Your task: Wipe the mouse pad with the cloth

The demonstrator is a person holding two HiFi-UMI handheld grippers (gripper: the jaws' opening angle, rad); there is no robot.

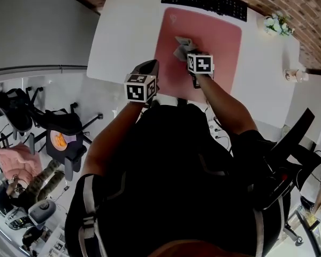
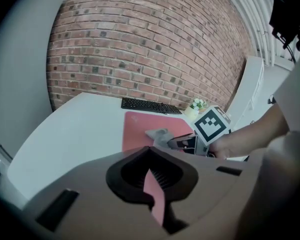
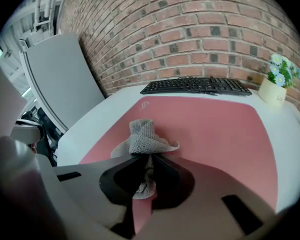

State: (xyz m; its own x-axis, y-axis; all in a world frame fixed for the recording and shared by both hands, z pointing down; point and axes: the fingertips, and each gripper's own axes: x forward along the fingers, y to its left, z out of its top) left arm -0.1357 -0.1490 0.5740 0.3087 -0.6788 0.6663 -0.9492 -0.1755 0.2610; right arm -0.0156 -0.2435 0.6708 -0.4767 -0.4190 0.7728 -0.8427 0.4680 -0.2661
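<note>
— On the white table [image 1: 123,31], first entry?
— One mouse pad [image 1: 216,42], pink, lying flat, its far edge just short of a black keyboard [image 1: 203,0]. One small pot of flowers [image 1: 277,24] stands off to the right, apart from the pad.
— Second entry?
— One cloth [image 3: 142,136], grey, knitted, bunched up. It rests on the pad's left half, toward the keyboard end, with one tail drawn back into the right gripper [image 3: 146,156].
— Condition of that gripper?
— Jaws closed onto the tail of the cloth.
— And the left gripper [image 2: 149,151]?
— Jaws brought together with nothing between them; only a thin slit shows pink. It is at the pad's near left corner, just beside the right gripper and apart from the cloth. I cannot tell whether it touches the pad.
</note>
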